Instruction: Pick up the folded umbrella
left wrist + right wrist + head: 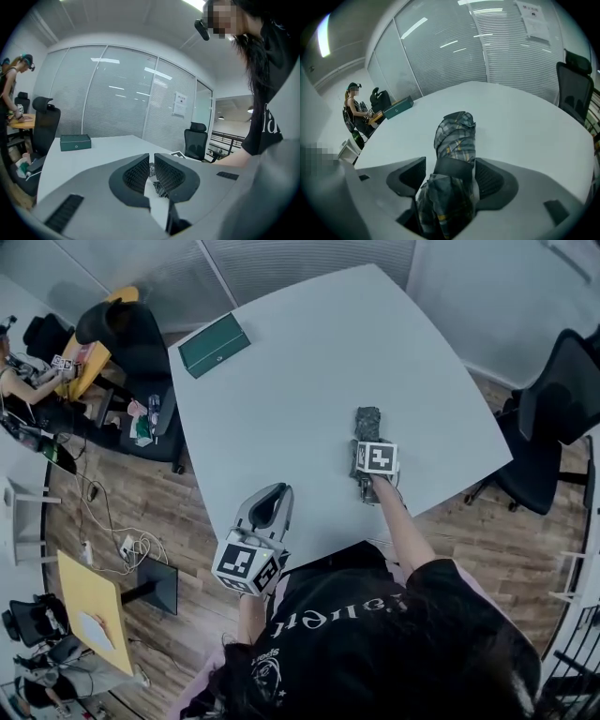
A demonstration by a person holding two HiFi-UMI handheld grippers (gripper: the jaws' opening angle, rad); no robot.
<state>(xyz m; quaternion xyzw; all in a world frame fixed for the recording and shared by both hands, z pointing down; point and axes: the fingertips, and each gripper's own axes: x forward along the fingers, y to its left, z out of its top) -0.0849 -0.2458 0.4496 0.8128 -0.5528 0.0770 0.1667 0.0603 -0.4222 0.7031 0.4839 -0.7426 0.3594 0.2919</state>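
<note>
Head view showed the grey table (309, 362) from above; the folded umbrella (367, 418) lay flat on it, toward 4 o'clock from the middle; the right gripper (366, 442) was over the umbrella's near end; right gripper view showed its jaws wide apart, with the checked umbrella lying between them and its far end pointing to 12 o'clock; a gap showed beside the left jaw, so the umbrella was not squeezed; the left gripper (272, 495) sat at the table's 7 o'clock edge; left gripper view showed its jaws almost together with nothing in them; a green box (214, 344) lay near the 10 o'clock corner.
</note>
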